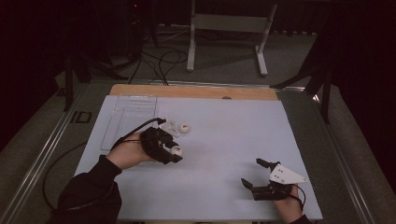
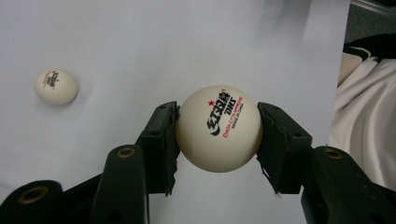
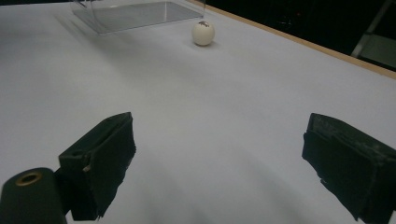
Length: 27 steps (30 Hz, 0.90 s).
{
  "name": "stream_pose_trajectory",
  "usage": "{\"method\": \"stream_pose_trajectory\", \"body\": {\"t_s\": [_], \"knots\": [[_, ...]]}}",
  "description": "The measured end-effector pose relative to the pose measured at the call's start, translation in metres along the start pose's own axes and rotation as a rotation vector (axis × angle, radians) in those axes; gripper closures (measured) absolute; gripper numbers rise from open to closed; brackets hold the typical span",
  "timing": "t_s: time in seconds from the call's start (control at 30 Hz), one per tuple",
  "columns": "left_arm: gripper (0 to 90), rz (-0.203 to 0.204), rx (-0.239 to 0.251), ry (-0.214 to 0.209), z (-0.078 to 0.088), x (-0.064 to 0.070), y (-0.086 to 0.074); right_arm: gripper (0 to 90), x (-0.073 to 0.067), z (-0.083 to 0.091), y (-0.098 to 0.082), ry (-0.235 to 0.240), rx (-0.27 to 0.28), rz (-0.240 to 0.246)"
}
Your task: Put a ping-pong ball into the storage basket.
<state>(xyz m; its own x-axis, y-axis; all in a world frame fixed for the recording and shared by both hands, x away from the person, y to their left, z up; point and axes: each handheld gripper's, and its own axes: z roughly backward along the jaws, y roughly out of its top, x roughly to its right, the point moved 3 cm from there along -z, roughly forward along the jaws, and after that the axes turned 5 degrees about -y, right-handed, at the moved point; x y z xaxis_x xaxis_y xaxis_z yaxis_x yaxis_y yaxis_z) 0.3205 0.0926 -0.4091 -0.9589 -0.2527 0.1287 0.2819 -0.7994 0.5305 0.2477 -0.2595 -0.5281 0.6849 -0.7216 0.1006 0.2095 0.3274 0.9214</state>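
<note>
My left gripper (image 1: 176, 150) (image 2: 218, 130) is shut on a white ping-pong ball (image 2: 218, 128) (image 1: 177, 150) with red and black print, held a little above the white table sheet. A second ping-pong ball (image 1: 184, 127) (image 2: 55, 86) (image 3: 203, 32) lies on the sheet just beyond it, next to a clear plastic tray (image 1: 130, 116) (image 3: 135, 14). My right gripper (image 1: 256, 173) (image 3: 219, 163) stands open near the front right of the sheet, with nothing between its jaws.
The white sheet (image 1: 233, 135) covers most of the table, with a wooden strip (image 1: 196, 91) at its far edge. A white metal stand (image 1: 229, 32) and loose cables (image 1: 159, 60) are on the floor beyond. A person's white garment (image 2: 369, 116) shows at the right of the left gripper view.
</note>
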Motion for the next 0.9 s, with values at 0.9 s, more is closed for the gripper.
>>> {"method": "stream_pose_trajectory", "body": {"t_s": [0.9], "knots": [[52.3, 0.11, 0.072, 0.099, 0.052, -0.028, 0.001, 9.2, 0.0, 0.0, 0.0, 0.004, 0.004, 0.002]]}}
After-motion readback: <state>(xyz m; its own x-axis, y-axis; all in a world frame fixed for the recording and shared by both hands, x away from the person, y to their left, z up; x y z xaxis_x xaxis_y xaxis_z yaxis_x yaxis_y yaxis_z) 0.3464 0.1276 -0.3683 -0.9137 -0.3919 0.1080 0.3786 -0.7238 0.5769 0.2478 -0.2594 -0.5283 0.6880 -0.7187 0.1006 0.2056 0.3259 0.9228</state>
